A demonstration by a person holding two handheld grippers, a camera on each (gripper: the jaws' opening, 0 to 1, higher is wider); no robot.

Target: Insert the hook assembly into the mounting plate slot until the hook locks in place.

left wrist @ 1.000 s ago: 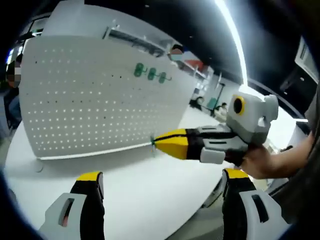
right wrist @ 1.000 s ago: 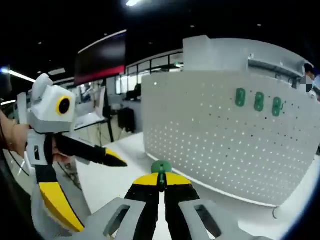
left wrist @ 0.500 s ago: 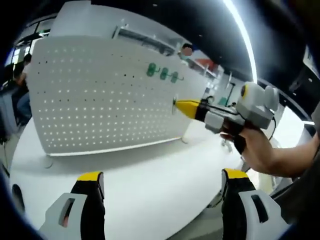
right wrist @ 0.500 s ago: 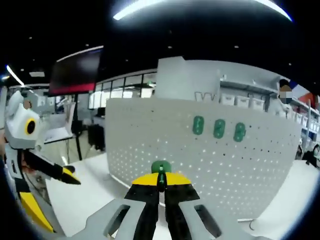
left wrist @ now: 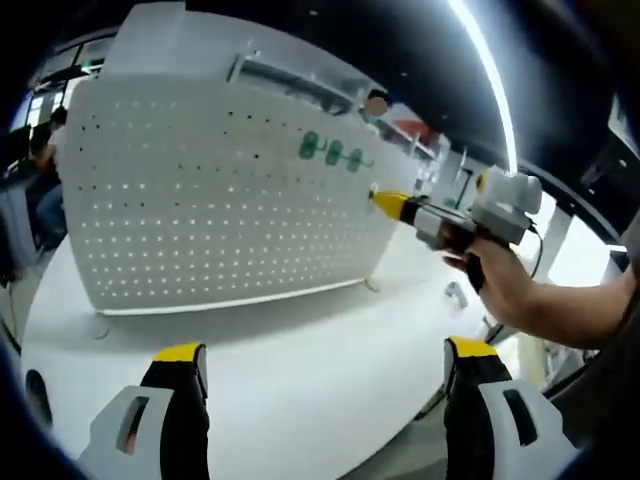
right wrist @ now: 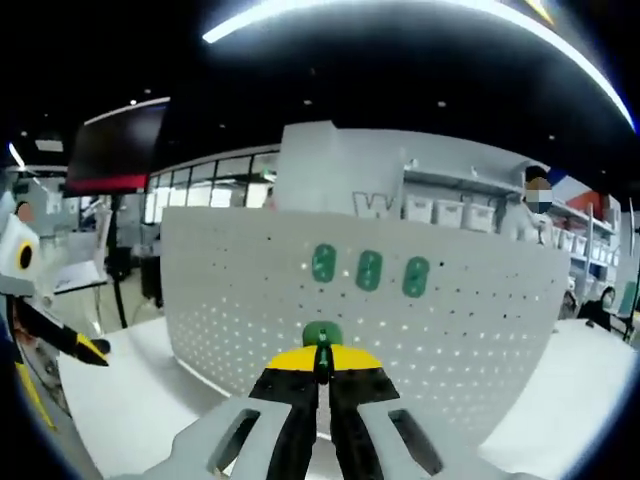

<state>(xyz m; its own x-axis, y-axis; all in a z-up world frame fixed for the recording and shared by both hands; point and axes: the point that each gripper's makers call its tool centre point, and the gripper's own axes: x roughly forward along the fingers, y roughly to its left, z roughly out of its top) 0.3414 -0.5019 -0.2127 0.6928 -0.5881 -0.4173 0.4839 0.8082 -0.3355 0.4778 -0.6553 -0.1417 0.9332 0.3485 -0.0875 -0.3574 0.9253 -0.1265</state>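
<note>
The right gripper (right wrist: 320,372) is clamping a small green hook (right wrist: 322,335) between its closed jaws, the hook's rounded green head poking out just past the yellow tips. In the left gripper view the right gripper (left wrist: 385,203) is reaching in from the right, its tips at or very near the face of the white pegboard (left wrist: 200,200) that is standing upright on the white surface (left wrist: 300,350); whether the hook is touching the board cannot be told. Three green hooks (right wrist: 368,270) are already sitting in a row on the board, above the held one in the right gripper view.

The left gripper (left wrist: 320,400) is hanging back over the surface with its jaws wide apart, holding nothing.

The likely trouble from here is misalignment: the holes are small and closely spaced, so if the hook is arriving tilted or between holes it will probably skid on the panel instead of seating. Pushing hard could also rock or slide the free-standing board, since the left gripper is not bracing it. A hook only half entered might look placed without having locked.

The hook's long axis is running along the jaws, its head pointing forward at the board's face, roughly square to it.
</note>
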